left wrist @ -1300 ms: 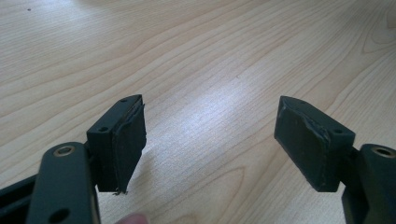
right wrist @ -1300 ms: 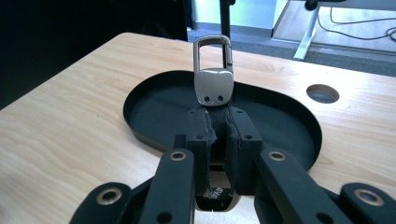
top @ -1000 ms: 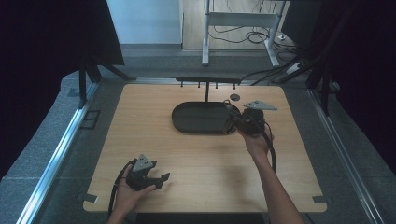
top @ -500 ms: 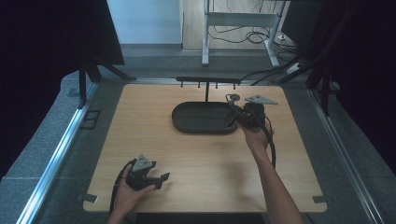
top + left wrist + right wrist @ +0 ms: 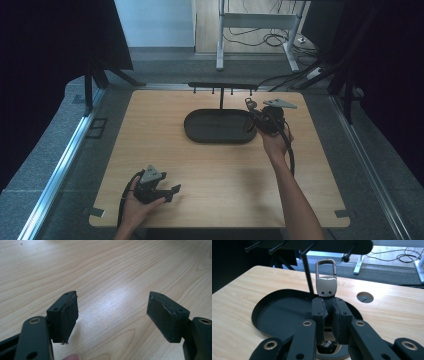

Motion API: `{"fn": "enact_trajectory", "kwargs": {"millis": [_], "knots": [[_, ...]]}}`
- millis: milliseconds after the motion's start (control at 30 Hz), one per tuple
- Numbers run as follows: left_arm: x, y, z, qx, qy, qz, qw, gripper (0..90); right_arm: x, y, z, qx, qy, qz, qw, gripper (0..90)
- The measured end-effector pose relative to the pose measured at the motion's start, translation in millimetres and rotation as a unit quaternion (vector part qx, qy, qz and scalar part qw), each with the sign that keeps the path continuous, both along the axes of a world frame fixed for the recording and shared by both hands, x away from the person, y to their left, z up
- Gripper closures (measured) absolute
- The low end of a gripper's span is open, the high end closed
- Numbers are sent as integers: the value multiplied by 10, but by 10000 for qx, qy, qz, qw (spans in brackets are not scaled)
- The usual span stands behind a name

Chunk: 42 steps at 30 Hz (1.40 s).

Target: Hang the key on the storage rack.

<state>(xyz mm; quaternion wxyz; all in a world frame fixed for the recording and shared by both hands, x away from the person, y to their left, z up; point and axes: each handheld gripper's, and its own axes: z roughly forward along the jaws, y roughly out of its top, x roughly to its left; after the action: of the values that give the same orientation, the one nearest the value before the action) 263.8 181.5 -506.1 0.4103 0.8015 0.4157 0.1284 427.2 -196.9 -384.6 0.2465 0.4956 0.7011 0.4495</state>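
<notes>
Right tool (image 5: 327, 312) clamps a key fob (image 5: 326, 282) above the tray (image 5: 277, 315); left tool (image 5: 112, 315) rests spread apart on the worktop (image 5: 112, 270).

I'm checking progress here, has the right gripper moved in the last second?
Yes. The right gripper has shifted toward the table's far edge, nearer the hook rack.

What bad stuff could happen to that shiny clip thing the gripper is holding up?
The right gripper pinches only the dark strap under the metal clip, so the clip might wobble or slip out and drop into the black tray. The clip is close to the thin post of the hook rack, so it could bump the post. The left gripper rests open far away, too far to help catch it.
</notes>
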Motion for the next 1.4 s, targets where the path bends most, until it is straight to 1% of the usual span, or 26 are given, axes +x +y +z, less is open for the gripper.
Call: {"fn": "enact_trajectory", "kwargs": {"millis": [233,333,367,467,500,567,633,733,833,967,1067,1133,1233,1333,1400], "knots": [[-4,2,5,-15,-9,-2,10000,256,109,-35,10,-1,-12,-168,9999,809],[-2,5,4,-23,-10,-2,10000,256,161,-38,-9,-89,-47,-217,9997,808],[1,5,0,-21,-5,-6,10000,256,175,-42,-12,-85,-24,-239,9997,809],[5,3,-7,-15,12,-8,10000,256,232,-53,-11,-19,-56,-290,9996,809],[7,1,-9,-10,15,-15,10000,256,270,-36,-12,36,-64,-281,9996,808],[6,0,-11,-15,15,-18,10000,256,280,-24,-14,30,-57,-291,9996,809],[6,3,-10,-17,16,-17,10000,256,305,18,-29,-14,-43,-299,9995,809],[7,7,-11,-32,17,-15,10000,256,322,52,-55,-75,-79,-394,9992,809],[8,5,-12,-29,19,-19,10000,257,346,55,-96,-80,-32,-469,9989,809],[8,3,-13,-23,22,-20,10000,256,391,61,-142,-67,21,-472,9989,809],[9,-4,-20,0,27,-32,10000,257,433,71,-178,32,71,-519,9986,808],[9,-5,-23,8,29,-34,10000,256,457,84,-212,50,108,-541,9985,807],[12,0,-24,10,32,-25,10000,256,478,101,-256,12,162,-524,9985,807],[13,-1,-29,14,39,-23,10000,256,483,97,-255,108,186,-521,9984,806],[12,-5,-29,10,36,-26,10000,256,474,114,-248,20,166,-530,9985,800]]}}
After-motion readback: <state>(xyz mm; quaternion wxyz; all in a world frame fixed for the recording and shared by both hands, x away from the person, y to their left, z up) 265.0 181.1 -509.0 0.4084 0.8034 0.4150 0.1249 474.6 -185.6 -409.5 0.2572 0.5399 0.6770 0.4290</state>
